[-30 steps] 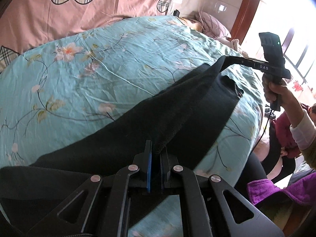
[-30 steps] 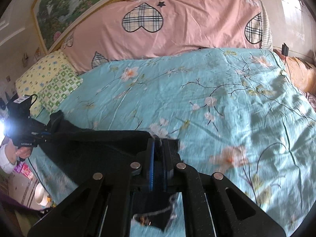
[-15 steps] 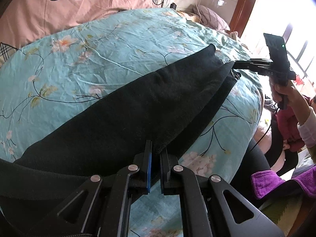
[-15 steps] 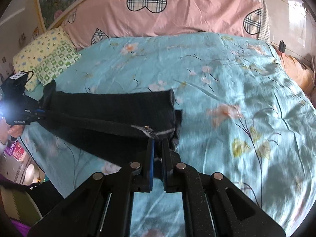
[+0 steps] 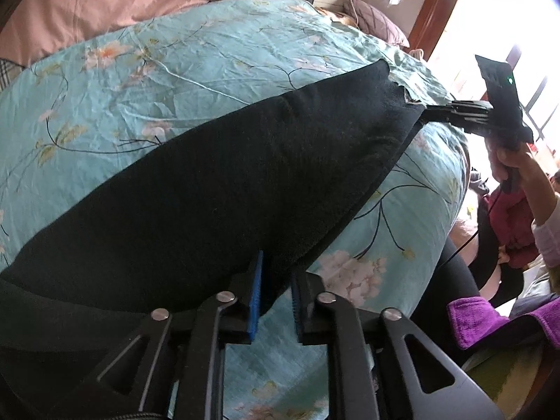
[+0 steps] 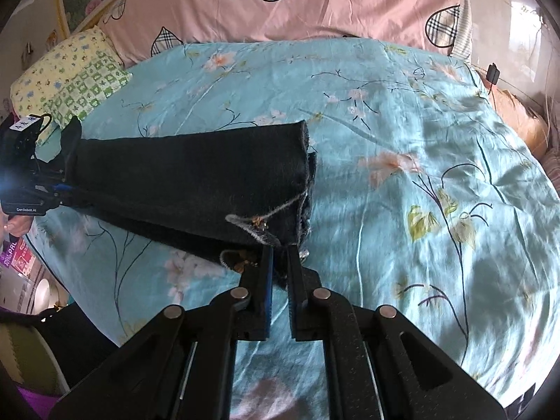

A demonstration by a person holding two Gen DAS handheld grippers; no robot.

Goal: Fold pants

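Black pants [image 5: 245,182] lie folded lengthwise in a long strip across the teal flowered sheet [image 5: 175,70]. My left gripper [image 5: 276,280] is at the near end; its jaws are opening, and the tip of the fabric sits loosely between the blue pads with sheet showing through the gap. In the right wrist view the pants [image 6: 196,182] end at the waistband corner. My right gripper [image 6: 280,262] pinches that corner in a narrow gap, and its jaws are just starting to part. The right gripper [image 5: 425,112] is also seen at the strip's far end, and the left gripper [image 6: 64,189] at the other.
Pink bedding with plaid hearts [image 6: 315,7] lines the head of the bed, and a yellow-green pillow [image 6: 70,77] lies at its left. A person's hand [image 5: 511,161] holds the right gripper beyond the bed edge. A purple cloth [image 5: 472,318] lies beside the bed.
The pants went from hanging stretched between the grippers to lying flat on the sheet. Both grippers sank toward the bed. The left jaws parted, and the right jaws widened slightly.
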